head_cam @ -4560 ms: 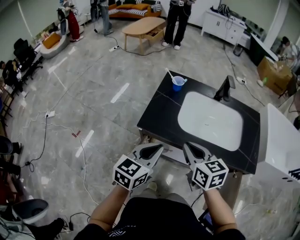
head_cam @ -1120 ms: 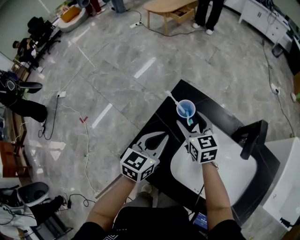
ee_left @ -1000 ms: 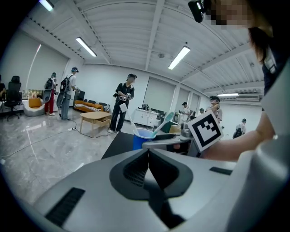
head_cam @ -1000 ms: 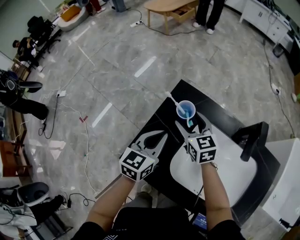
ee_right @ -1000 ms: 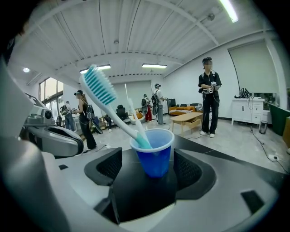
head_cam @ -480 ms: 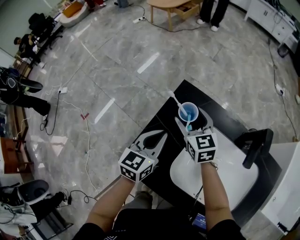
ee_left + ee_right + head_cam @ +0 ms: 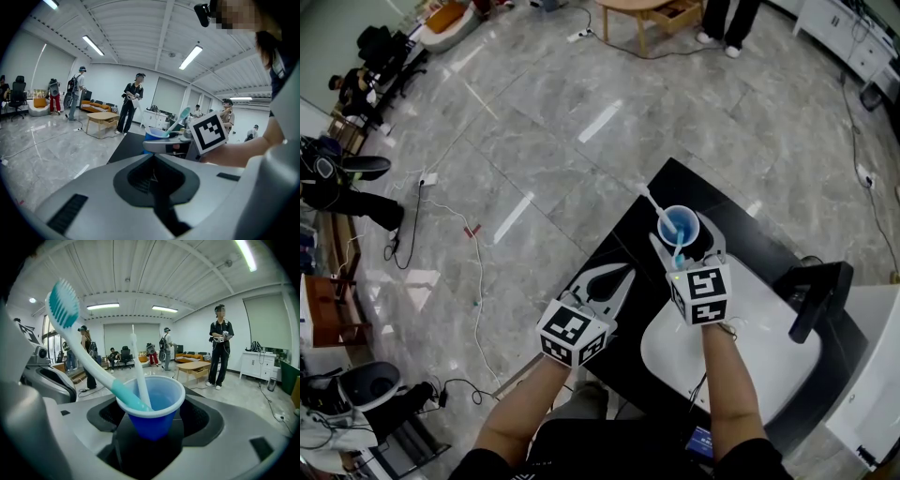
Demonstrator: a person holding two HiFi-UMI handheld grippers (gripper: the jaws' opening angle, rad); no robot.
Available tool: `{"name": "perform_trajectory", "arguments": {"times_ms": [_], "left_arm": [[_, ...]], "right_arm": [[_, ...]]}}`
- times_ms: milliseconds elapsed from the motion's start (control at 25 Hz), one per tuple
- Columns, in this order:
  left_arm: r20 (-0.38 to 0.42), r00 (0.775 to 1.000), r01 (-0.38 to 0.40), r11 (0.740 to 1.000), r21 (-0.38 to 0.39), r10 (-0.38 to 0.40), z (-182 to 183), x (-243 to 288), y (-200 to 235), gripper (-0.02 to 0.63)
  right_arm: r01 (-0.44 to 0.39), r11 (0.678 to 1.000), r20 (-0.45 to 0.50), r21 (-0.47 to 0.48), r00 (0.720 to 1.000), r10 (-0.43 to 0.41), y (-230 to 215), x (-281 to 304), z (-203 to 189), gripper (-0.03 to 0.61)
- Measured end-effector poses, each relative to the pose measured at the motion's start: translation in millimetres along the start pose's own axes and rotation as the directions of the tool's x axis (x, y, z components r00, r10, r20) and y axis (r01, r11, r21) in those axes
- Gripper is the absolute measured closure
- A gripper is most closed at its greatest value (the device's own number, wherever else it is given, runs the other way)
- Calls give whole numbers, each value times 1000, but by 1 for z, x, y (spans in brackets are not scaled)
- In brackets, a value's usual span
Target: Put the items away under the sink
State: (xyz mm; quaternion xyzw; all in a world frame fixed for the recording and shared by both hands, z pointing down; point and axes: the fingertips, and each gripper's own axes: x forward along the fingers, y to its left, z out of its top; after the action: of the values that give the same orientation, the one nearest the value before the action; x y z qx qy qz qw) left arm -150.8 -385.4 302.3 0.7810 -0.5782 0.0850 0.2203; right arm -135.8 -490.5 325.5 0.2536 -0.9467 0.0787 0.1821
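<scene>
While the person stands at a black counter (image 7: pixel 623 246) with a white basin (image 7: pixel 750 352) set into it, a gripper is held out in each hand above the worktop. A small blue cup (image 7: pixel 679 225) stands upright near the counter's far left corner, away from the basin. Two toothbrushes lean inside it: a teal toothbrush (image 7: pixel 86 363) with its bristled head tilted up toward the left, and a white toothbrush (image 7: pixel 138 373) standing steeper.

The right gripper (image 7: pixel 683 242) reaches over the basin's edge to the cup. Its jaws are spread, one on each side of the cup's lower wall, with a dark gap showing on both sides, so the cup sits between them ungripped.

The left gripper (image 7: pixel 625 274) hangs over the counter's left edge, just beside the right one. Its jaws are pressed together with nothing between them.

A black faucet (image 7: pixel 814 295) rises at the right of the basin. Grey marble floor (image 7: pixel 534 141) spreads beyond the counter.
</scene>
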Motion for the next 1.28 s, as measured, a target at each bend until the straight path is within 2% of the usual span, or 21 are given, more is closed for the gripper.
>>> {"name": "perform_trajectory", "arguments": {"times_ms": [640, 960, 1280], "left_arm": [[5, 1000, -4, 1000, -1, 4, -2, -7, -1, 604], [31, 999, 39, 999, 13, -39, 4, -13, -18, 604], [48, 995, 88, 995, 37, -90, 8, -26, -38, 604]], "right_arm": [[10, 1000, 24, -23, 1000, -9, 0, -13, 5, 261], [23, 1000, 35, -10, 999, -23, 10, -43, 10, 262], [76, 997, 50, -12, 996, -76, 18, -82, 15, 262]]}}
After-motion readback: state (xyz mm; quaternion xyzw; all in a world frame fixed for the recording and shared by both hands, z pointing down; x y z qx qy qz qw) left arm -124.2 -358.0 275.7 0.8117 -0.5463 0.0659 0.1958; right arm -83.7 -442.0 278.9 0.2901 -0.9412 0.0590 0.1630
